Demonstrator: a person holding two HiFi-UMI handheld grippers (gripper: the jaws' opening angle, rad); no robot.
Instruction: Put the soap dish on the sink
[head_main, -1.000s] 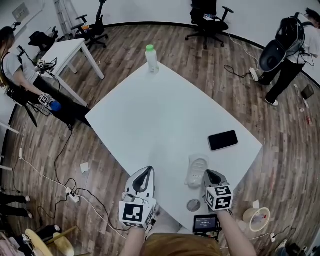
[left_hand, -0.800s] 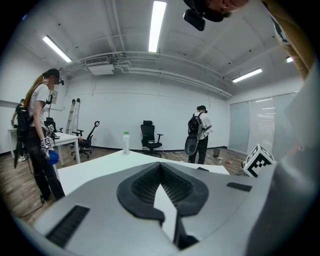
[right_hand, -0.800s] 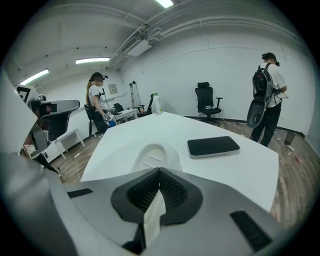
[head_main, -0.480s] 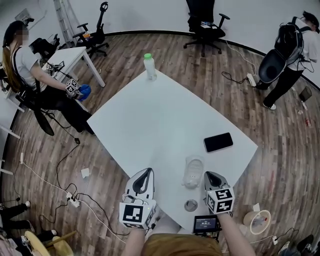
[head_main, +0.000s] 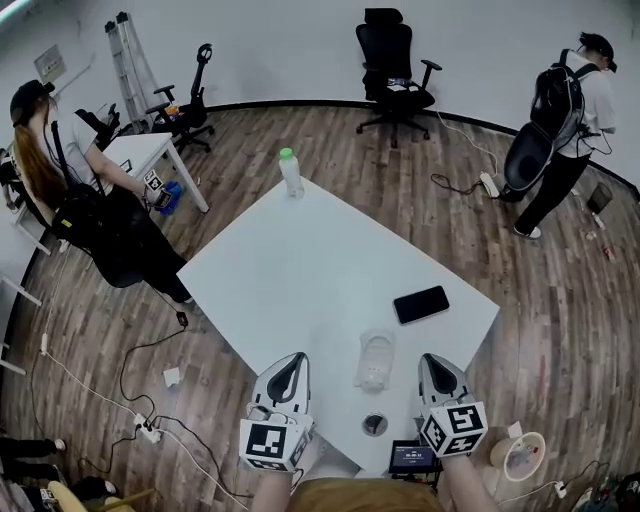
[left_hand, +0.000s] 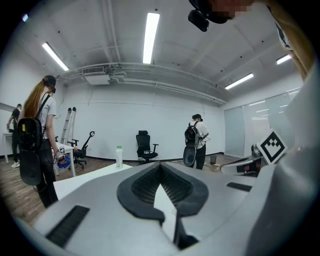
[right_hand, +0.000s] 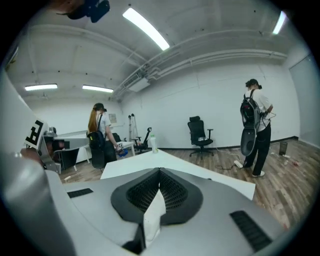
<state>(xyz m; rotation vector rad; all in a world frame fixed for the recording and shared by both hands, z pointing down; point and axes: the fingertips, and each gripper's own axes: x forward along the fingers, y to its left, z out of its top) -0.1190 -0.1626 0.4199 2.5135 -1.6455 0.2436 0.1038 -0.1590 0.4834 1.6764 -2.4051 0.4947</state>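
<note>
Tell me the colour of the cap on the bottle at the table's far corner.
Green. The cap shows best in the head view.

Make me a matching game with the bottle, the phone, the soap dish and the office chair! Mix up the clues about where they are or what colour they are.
Things:
1. bottle
2. phone
3. soap dish
4. office chair

Clues:
A. stands on the wooden floor
B. black and flat, near the right edge of the table
C. green cap, at the table's far corner
D. pale and see-through, close to the table's near edge

Pairs: 1-C, 2-B, 3-D, 4-A
</note>
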